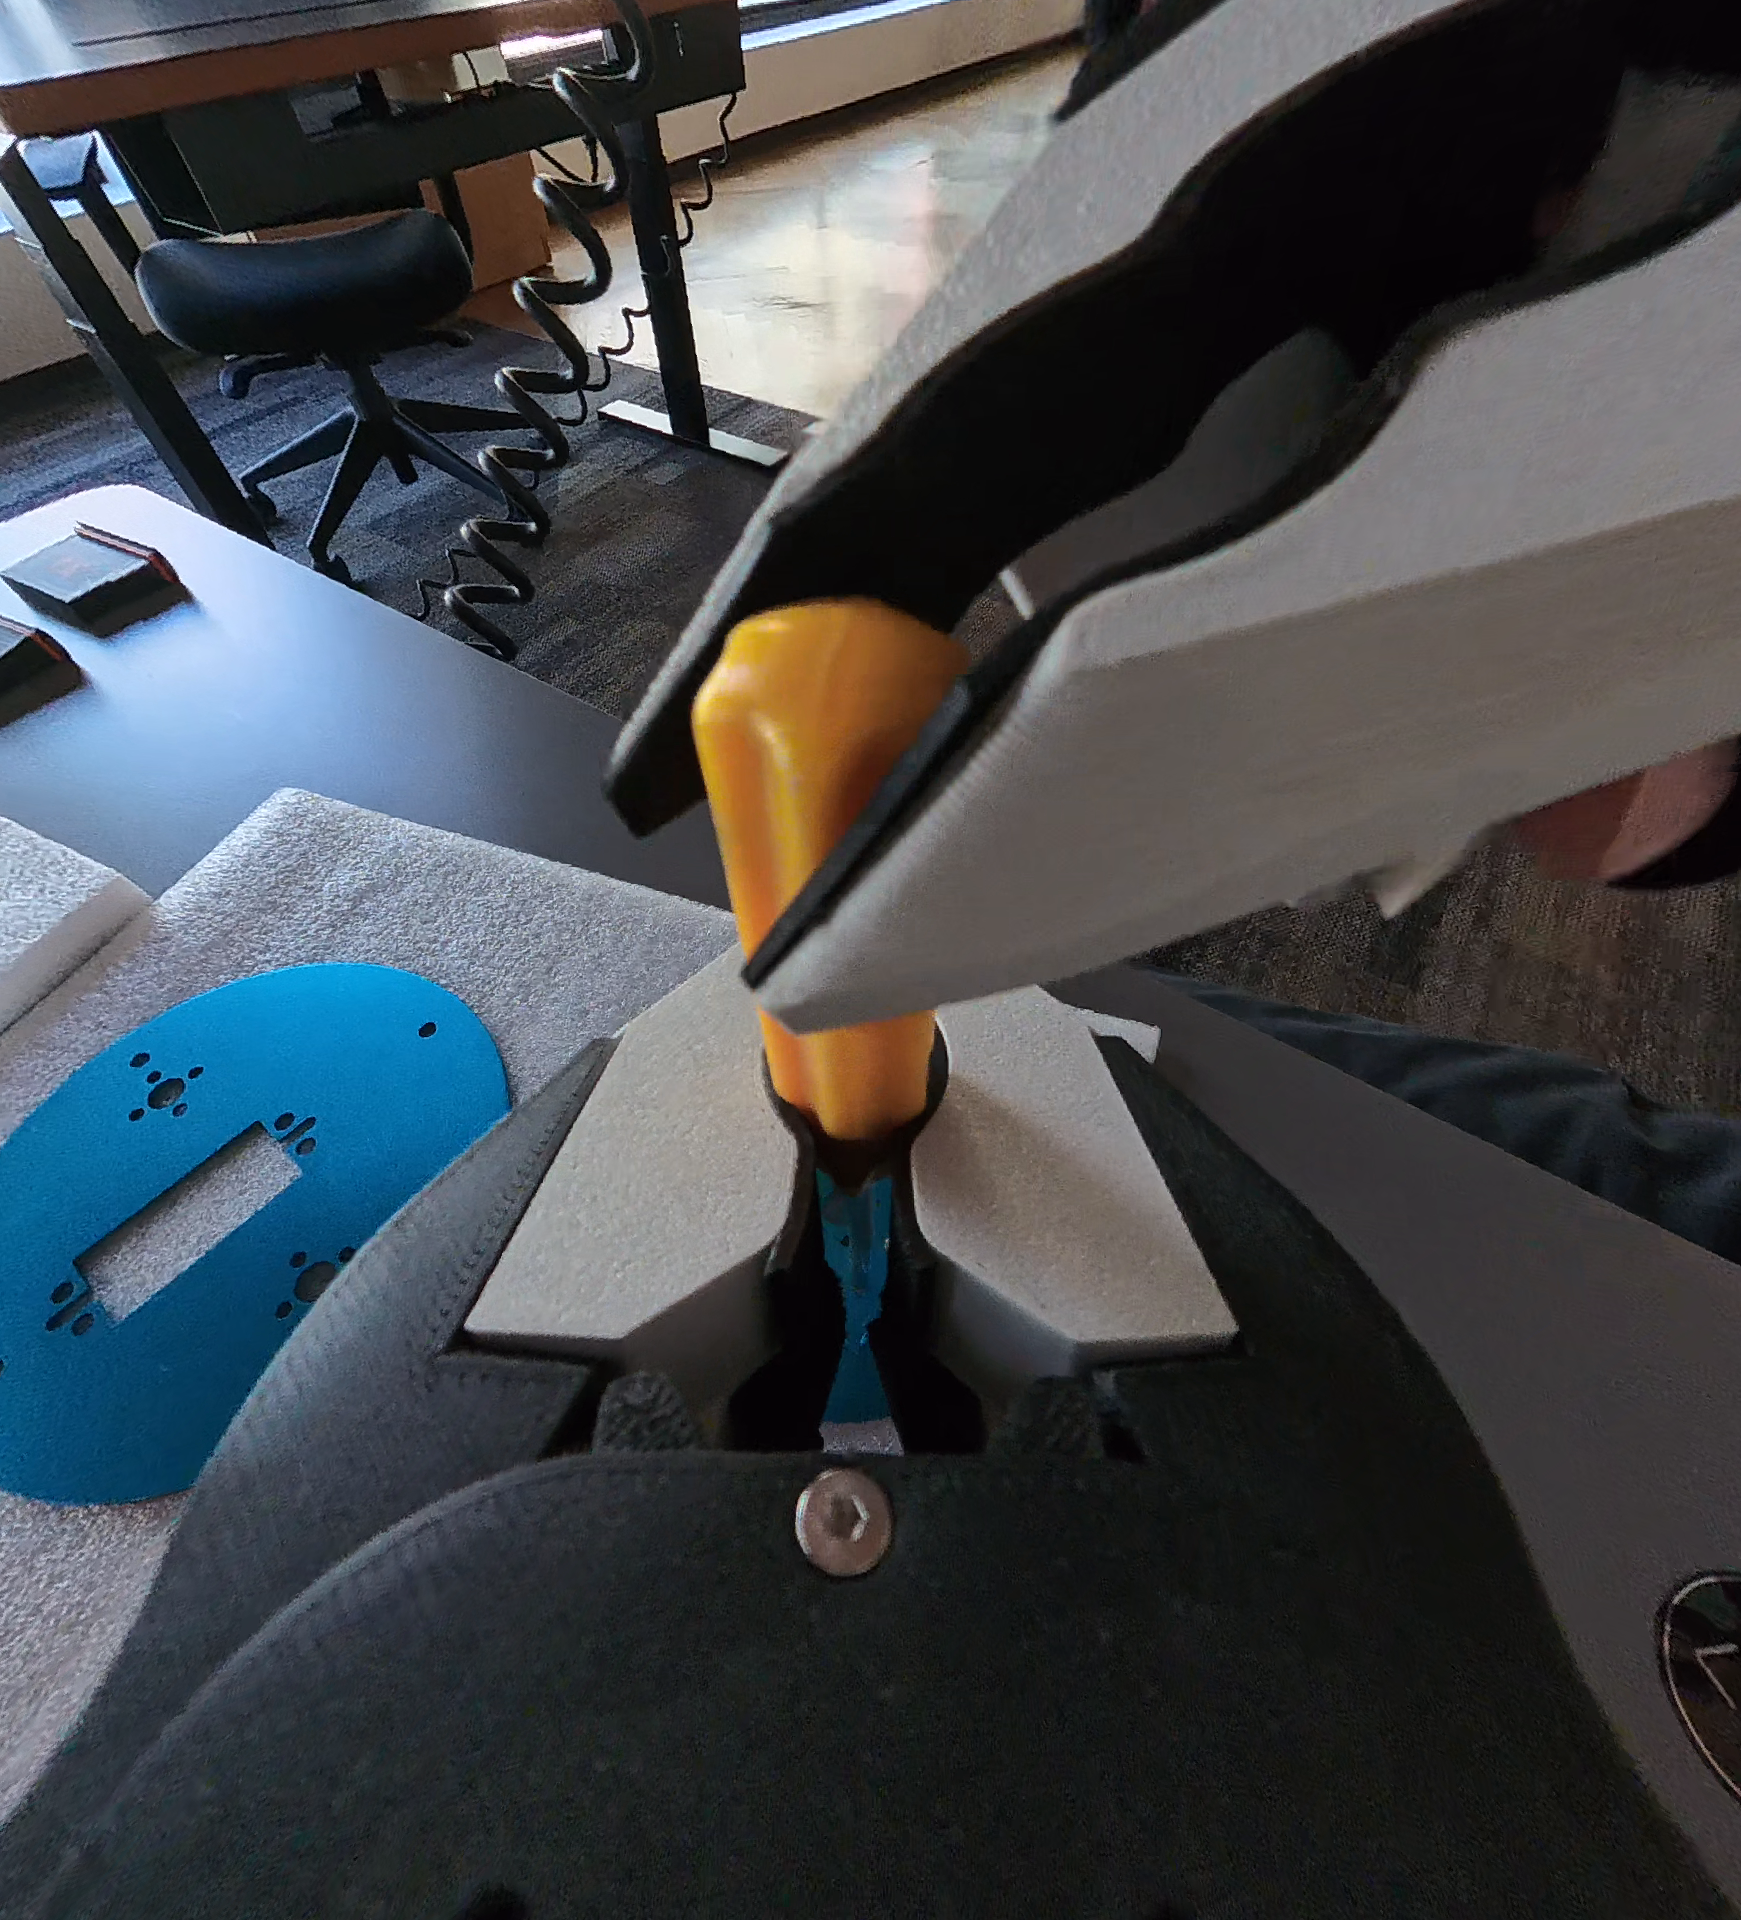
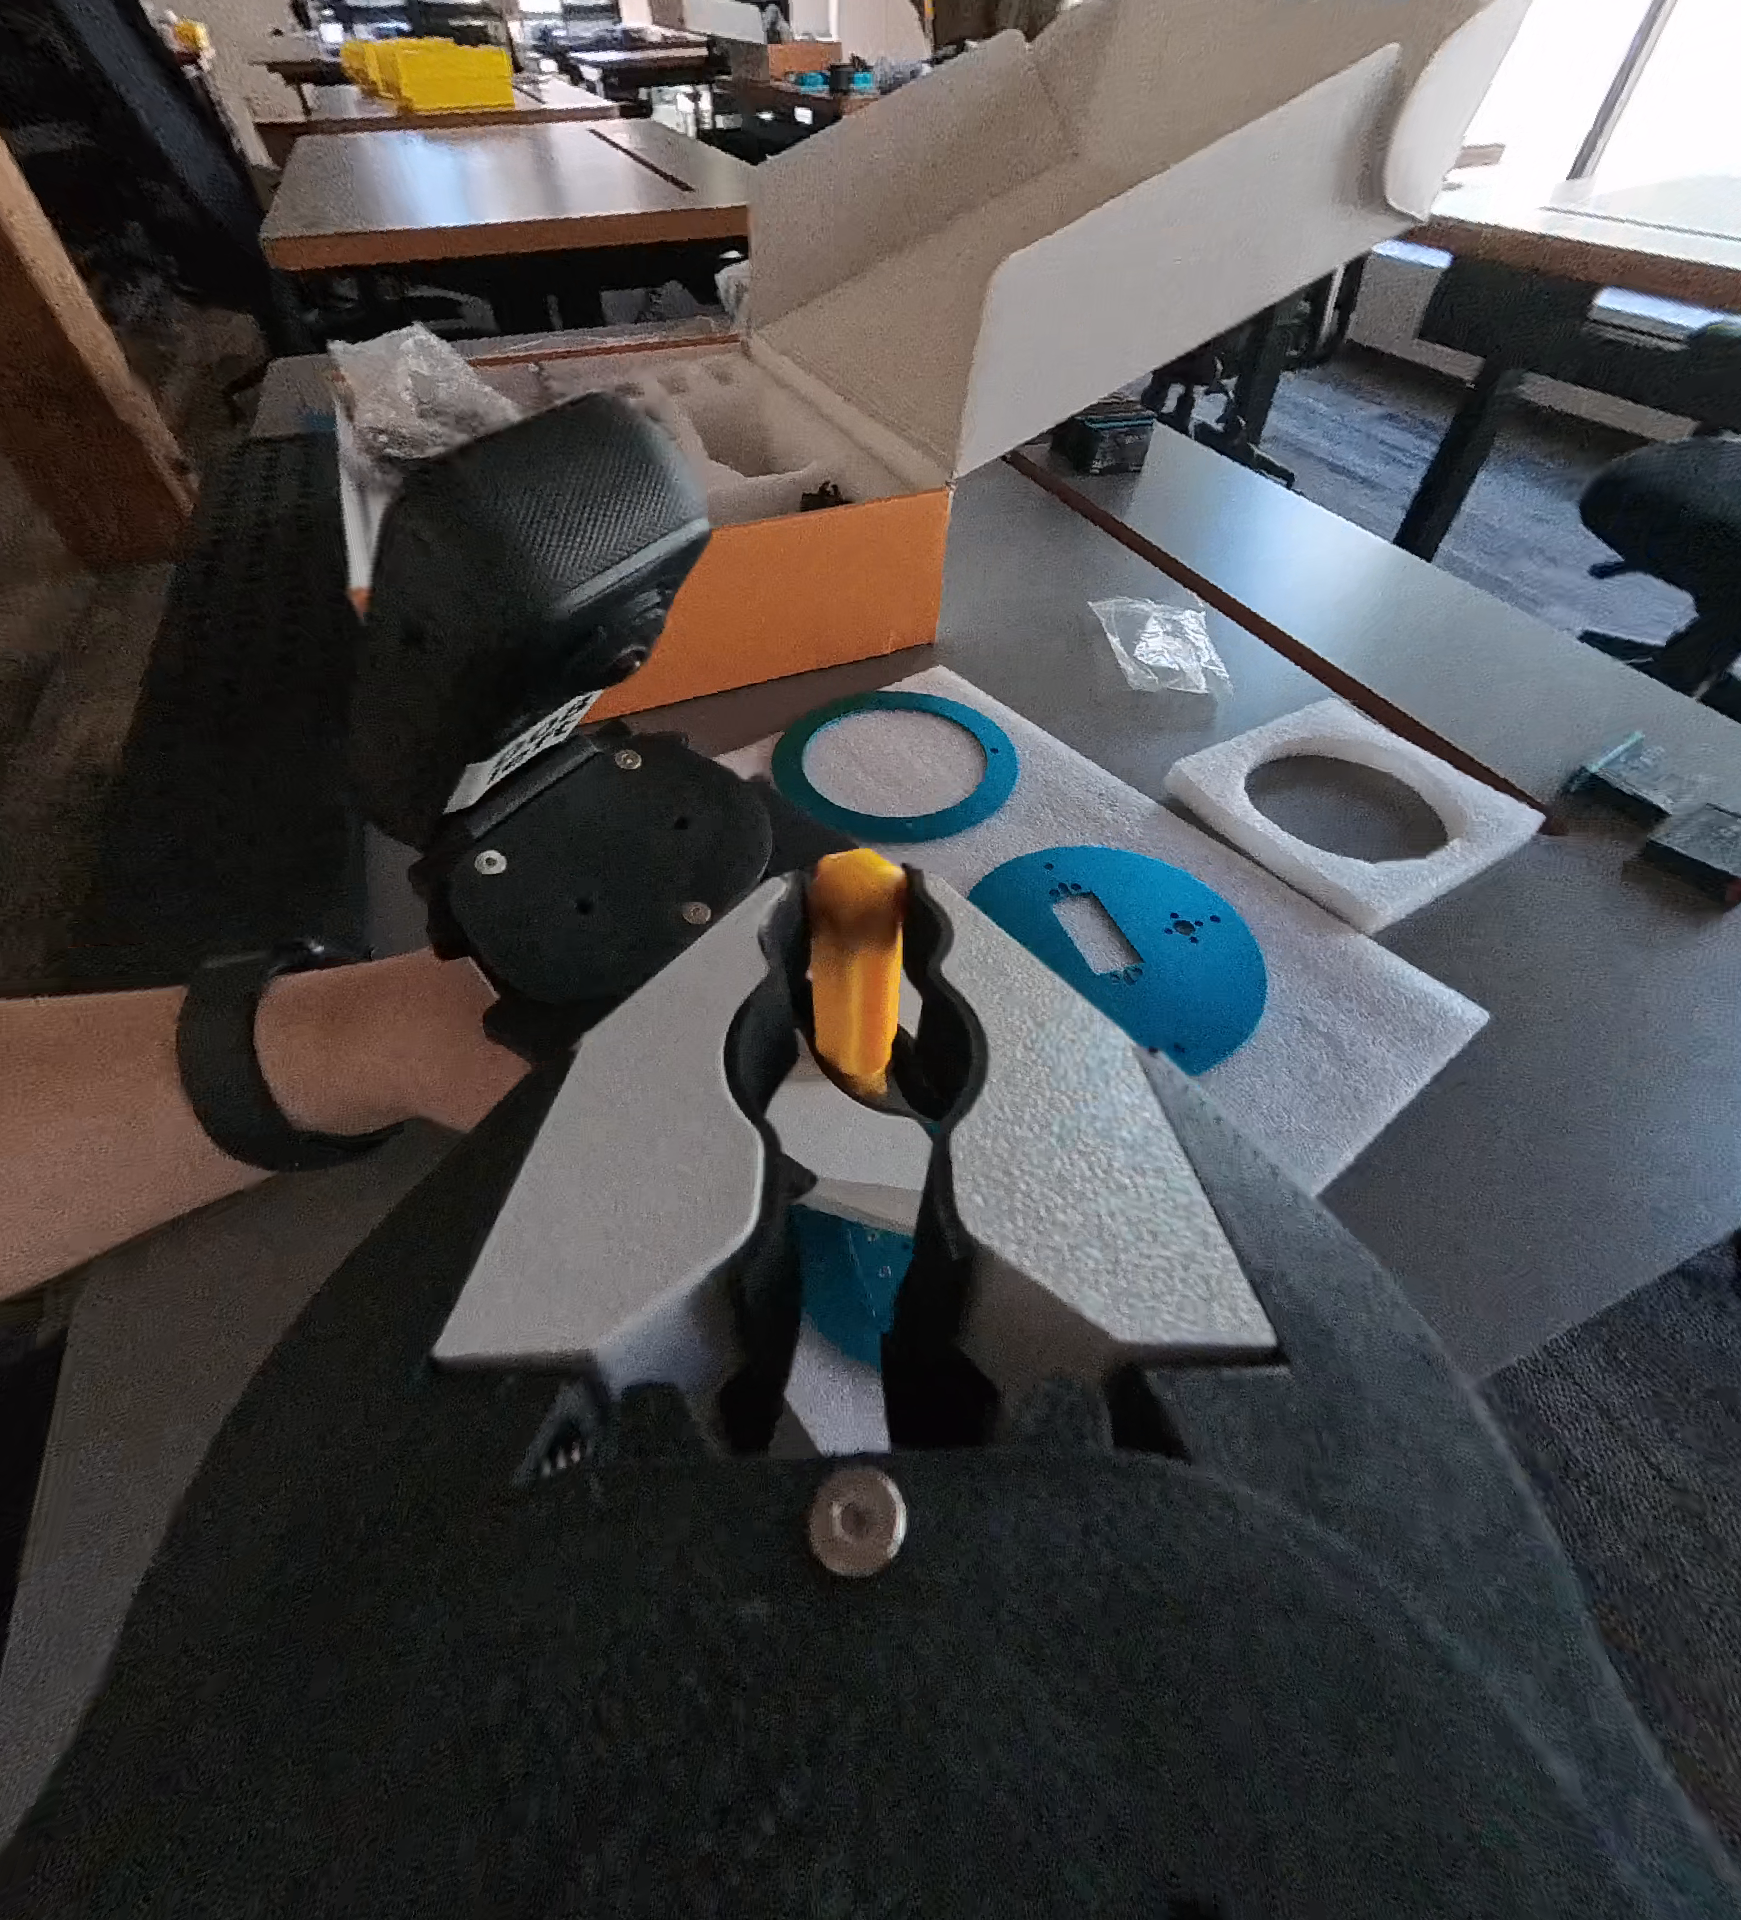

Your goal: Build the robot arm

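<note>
Screwdriver (image 1: 824,790), orange-handled, stands nearly upright above a white foam sheet (image 1: 409,904), clamped by 2 grippers at once. The left gripper (image 1: 853,1117) is closed around the base of the handle, which sits in the notch between its fingers. The right gripper (image 1: 731,883) comes in from above and pinches the upper handle, with only the handle's width between its pads. The tip is hidden; something blue shows through the gap beneath. A blue plate (image 1: 211,1226) with a rectangular cutout lies just beside it on the foam, and a blue ring (image 2: 892,767) farther off. An open box (image 2: 804,613), a foam frame (image 2: 1354,810) and a plastic bag (image 2: 1162,644) share the dark table (image 1: 326,707).
</note>
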Motion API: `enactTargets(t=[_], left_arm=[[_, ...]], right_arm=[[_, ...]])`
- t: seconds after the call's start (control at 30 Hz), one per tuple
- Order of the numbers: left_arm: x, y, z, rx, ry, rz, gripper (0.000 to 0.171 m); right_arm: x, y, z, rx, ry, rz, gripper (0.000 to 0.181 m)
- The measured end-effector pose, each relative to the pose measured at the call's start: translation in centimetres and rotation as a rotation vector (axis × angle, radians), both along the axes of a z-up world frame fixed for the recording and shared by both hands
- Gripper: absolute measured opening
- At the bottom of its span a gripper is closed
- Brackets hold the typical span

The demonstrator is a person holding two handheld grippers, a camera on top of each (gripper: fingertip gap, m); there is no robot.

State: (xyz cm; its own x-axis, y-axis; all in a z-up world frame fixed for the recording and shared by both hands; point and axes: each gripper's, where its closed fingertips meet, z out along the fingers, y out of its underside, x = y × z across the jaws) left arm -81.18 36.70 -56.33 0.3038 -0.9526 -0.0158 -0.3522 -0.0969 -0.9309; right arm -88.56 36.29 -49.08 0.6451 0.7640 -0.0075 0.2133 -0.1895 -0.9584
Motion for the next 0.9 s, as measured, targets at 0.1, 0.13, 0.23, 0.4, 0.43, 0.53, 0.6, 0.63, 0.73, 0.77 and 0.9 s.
enactTargets(t=[0.1, 0.13, 0.23, 0.4, 0.43, 0.53, 0.6, 0.63, 0.73, 0.77, 0.9], left_arm=[[-0.1, -0.1, -0.1, 0.026, 0.011, 0.001, 0.000], [-0.2, -0.2, -0.1, 0.042, 0.019, 0.001, 0.000], [-0.7, -0.7, -0.6, 0.056, 0.080, -0.035, 0.009], [-3.1, -1.5, 1.9, 0.116, 0.020, -0.062, 0.040], [-3.6, -1.8, 2.1, 0.117, 0.023, -0.080, 0.039], [-4.5, -2.1, 0.1, 0.085, 0.157, -0.133, 0.048], [-4.8, -2.3, -1.6, 0.069, 0.277, -0.177, 0.048], [-5.1, -2.3, -2.1, 0.076, 0.339, -0.195, 0.047], [-5.4, -1.4, -3.1, 0.137, 0.471, -0.246, 0.048], [-5.4, -1.1, -3.5, 0.131, 0.505, -0.270, 0.051], [-5.1, -1.1, -4.1, 0.092, 0.514, -0.402, 0.053]], right_arm=[[0.2, -0.1, 0.0, 0.080, -0.025, -0.187, 0.017], [0.2, -0.3, 0.1, 0.119, -0.039, -0.209, 0.017], [0.1, -0.4, 0.1, 0.111, -0.032, -0.176, 0.017], [0.7, -0.2, 0.1, 0.106, -0.024, -0.115, 0.017], [0.6, -0.2, 0.1, 0.108, -0.023, -0.098, 0.017], [0.4, -0.2, 0.2, 0.110, -0.020, -0.049, 0.017], [0.1, -0.4, 0.2, 0.116, -0.030, -0.008, 0.017], [0.0, -0.4, 0.2, 0.123, -0.037, 0.006, 0.017], [-0.2, -0.4, 0.2, 0.119, -0.030, 0.046, 0.016], [-0.2, -0.5, 0.2, 0.119, -0.027, 0.057, 0.016], [-0.2, -0.5, 0.2, 0.119, -0.017, 0.083, 0.016]])
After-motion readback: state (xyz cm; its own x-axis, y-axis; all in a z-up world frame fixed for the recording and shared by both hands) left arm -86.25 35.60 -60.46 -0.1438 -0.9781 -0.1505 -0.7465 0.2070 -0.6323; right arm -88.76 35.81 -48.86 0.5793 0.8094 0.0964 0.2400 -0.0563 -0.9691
